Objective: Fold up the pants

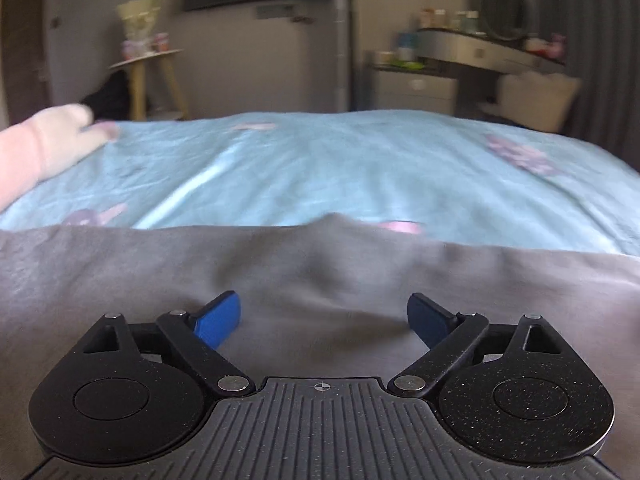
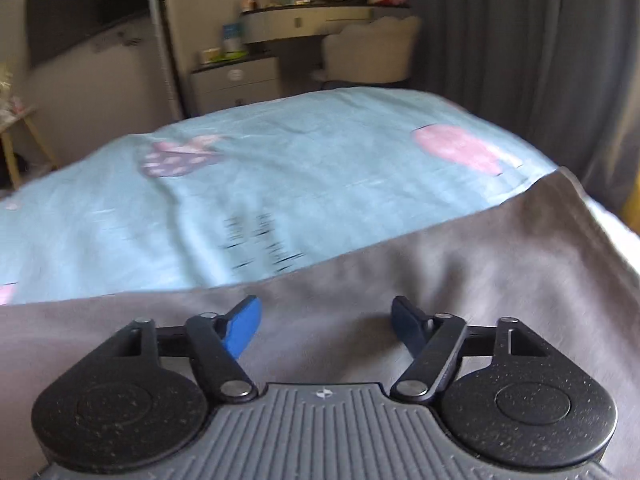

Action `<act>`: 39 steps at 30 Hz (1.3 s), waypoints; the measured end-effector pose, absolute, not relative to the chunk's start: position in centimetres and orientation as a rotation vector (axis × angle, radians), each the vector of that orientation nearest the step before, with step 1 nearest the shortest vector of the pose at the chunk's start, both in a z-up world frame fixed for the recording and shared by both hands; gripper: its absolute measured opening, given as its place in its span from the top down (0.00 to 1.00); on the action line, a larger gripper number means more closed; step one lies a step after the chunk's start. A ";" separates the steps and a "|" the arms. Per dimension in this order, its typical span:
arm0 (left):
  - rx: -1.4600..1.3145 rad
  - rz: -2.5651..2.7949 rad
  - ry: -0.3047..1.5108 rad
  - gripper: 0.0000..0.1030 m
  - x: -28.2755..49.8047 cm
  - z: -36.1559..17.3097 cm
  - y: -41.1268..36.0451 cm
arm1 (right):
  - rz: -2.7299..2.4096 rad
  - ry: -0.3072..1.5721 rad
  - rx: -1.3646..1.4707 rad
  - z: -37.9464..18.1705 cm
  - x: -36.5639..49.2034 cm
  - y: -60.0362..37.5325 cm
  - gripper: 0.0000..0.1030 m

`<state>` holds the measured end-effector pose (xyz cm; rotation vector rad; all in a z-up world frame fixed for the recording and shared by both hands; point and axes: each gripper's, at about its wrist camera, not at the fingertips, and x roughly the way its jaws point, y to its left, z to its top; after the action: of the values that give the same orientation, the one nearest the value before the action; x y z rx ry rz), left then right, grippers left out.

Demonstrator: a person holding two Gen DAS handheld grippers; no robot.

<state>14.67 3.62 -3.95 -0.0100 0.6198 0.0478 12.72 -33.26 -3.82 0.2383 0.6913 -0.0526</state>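
Your left gripper (image 1: 324, 320) and right gripper (image 2: 326, 326) both hang with fingers spread wide, grasping nothing, just above the grey pants (image 1: 160, 272) spread flat beneath them. Beyond lies the light blue bedsheet (image 1: 340, 168), then a dressing table (image 2: 312, 20) against the wall.

Blue bedsheet (image 1: 320, 168) (cactus print), vanity desk (image 2: 308, 24), curtain (image 2: 520, 40).

The right tool (image 2: 326, 326) hangs over the grey pants (image 2: 440, 264), its blue fingers (image 2: 242, 326) spread wide with nothing between them. The pants lie on a blue bed (image 2: 300, 168). Beyond stands a vanity (image 2: 304, 24).
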 end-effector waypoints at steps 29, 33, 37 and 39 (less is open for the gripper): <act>-0.044 0.057 0.797 0.07 9.2 -3.6 -1.3 | -0.490 0.454 1.074 -7.4 -8.0 -57.6 0.46; -0.149 0.059 0.816 0.07 8.3 -3.1 -0.3 | -0.491 0.422 1.063 -7.1 -6.6 -58.8 0.46; -0.194 0.059 0.827 0.07 7.8 -3.0 0.2 | -0.445 0.465 1.035 -6.5 -5.3 -59.1 0.51; -0.166 0.062 0.833 0.07 7.9 -3.1 -0.2 | -0.399 0.500 1.025 -6.7 -5.0 -58.7 0.59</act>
<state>7.92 -0.16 -3.13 -0.1659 0.8332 0.0618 -4.98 -58.70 -6.72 1.0254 0.4996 -0.3990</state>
